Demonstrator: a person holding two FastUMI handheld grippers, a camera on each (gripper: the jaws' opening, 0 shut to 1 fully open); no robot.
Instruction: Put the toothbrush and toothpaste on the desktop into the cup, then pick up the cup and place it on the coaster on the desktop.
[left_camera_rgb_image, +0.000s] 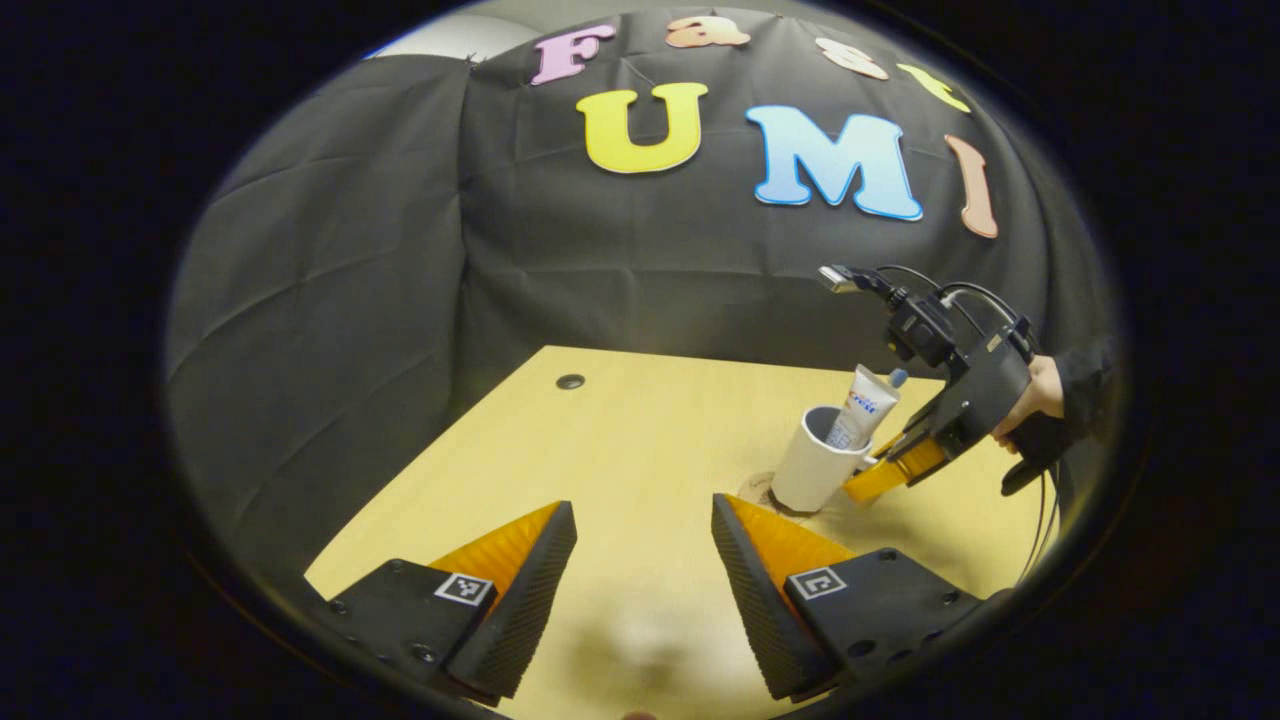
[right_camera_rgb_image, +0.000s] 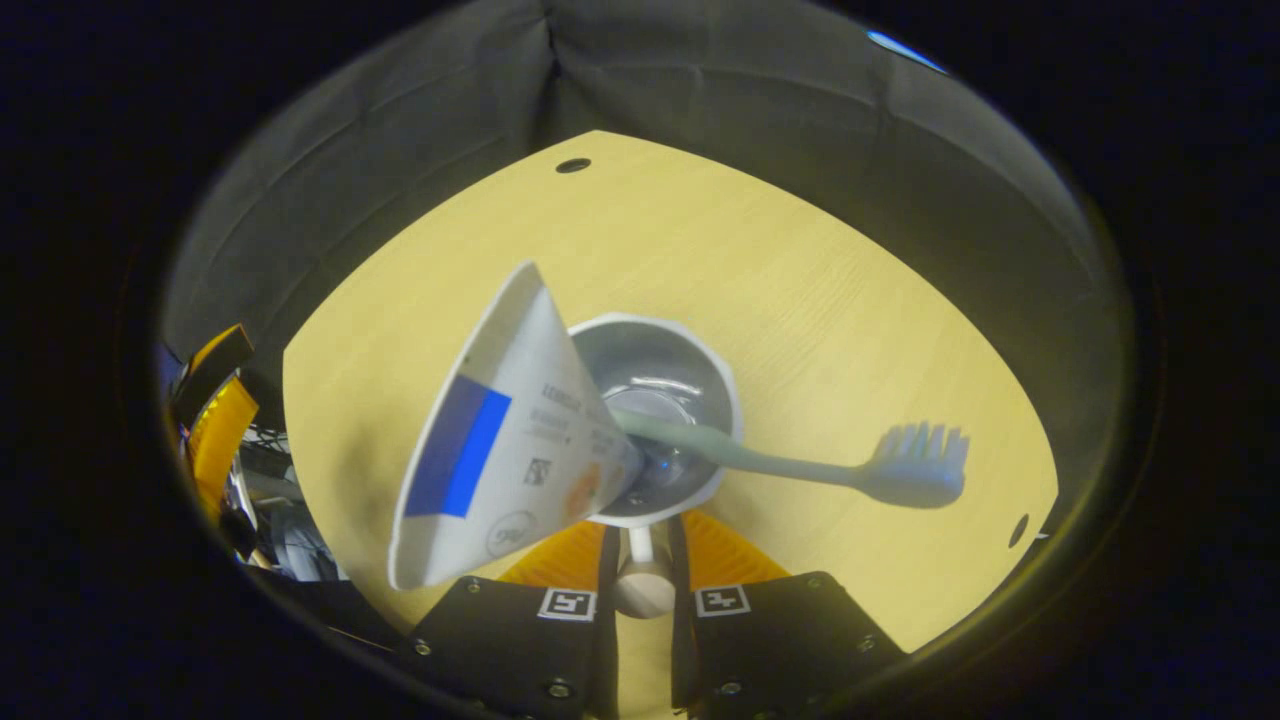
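The white cup (left_camera_rgb_image: 812, 458) stands on the table (left_camera_rgb_image: 620, 440), at about 3 o'clock in your left gripper view. It sits on a round coaster (left_camera_rgb_image: 752, 490) that peeks out under its left side. The toothpaste (left_camera_rgb_image: 862, 405) sticks up out of the cup and leans to the right. In your right gripper view you look down into the cup (right_camera_rgb_image: 655, 385). The toothpaste (right_camera_rgb_image: 510, 430) leans toward 9 o'clock and the toothbrush (right_camera_rgb_image: 800, 465) leans toward 3 o'clock, with its bristles out past the rim.

Your right gripper (right_camera_rgb_image: 642, 560) has its fingers set narrow, closed on the cup's handle (right_camera_rgb_image: 642, 580), one finger on each side. From the left gripper view you can see that gripper (left_camera_rgb_image: 890, 470) touching the cup's right side, with your hand (left_camera_rgb_image: 1035, 395) and dark sleeve behind it.

Your left gripper (left_camera_rgb_image: 640, 590) hangs over the near part of the table with its fingers wide apart and nothing between them.

The table is light wood. It has a small dark hole (left_camera_rgb_image: 570, 381) near its far edge. Black cloth (left_camera_rgb_image: 400, 260) with folds in it hangs behind the table and at the side.
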